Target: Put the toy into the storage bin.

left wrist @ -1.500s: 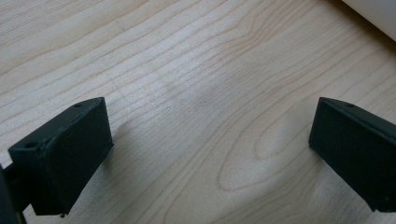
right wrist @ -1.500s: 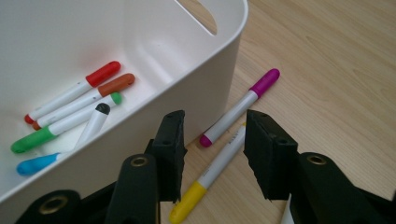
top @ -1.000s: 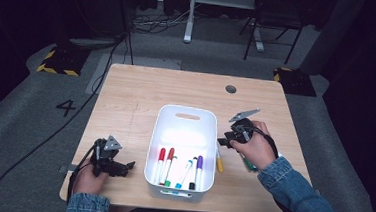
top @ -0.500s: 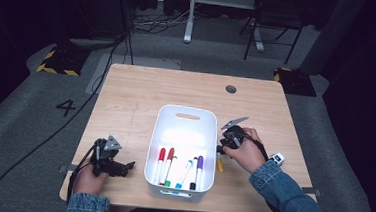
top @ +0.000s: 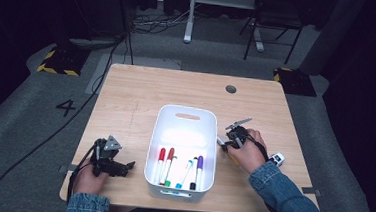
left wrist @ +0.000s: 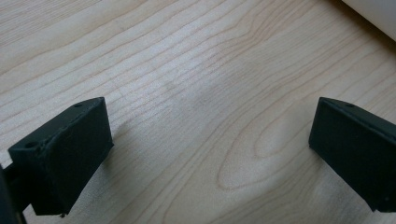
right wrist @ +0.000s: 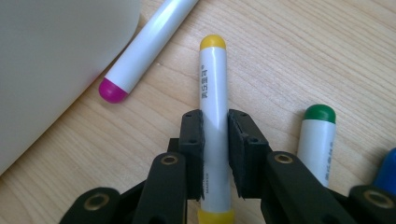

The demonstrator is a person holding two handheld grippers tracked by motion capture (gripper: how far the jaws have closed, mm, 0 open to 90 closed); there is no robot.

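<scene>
My right gripper (right wrist: 215, 128) is shut on a white marker with yellow caps (right wrist: 214, 88) that lies on the wooden table; its jaws have just been closing with this marker between the pads. A magenta-capped marker (right wrist: 140, 51) lies against the white bin's wall (right wrist: 46, 56), and a green-capped marker (right wrist: 316, 135) lies to the other side. In the high view the right gripper (top: 228, 141) sits low just right of the bin (top: 187, 111), which holds several markers (top: 179, 168). My left gripper (top: 124, 166) rests at the table's front left, open (left wrist: 210, 140) over bare wood.
A blue cap (right wrist: 387, 172) peeks in at the right gripper view's edge. The wooden table (top: 136, 97) has a round grommet (top: 231, 89) at the back right. A corner of the bin (left wrist: 373, 14) shows beyond the left gripper. Chairs and cables stand on the dark floor behind.
The right hand has sunk to the table beside the bin and its jaws have closed on the yellow marker. The left hand has stayed put.
</scene>
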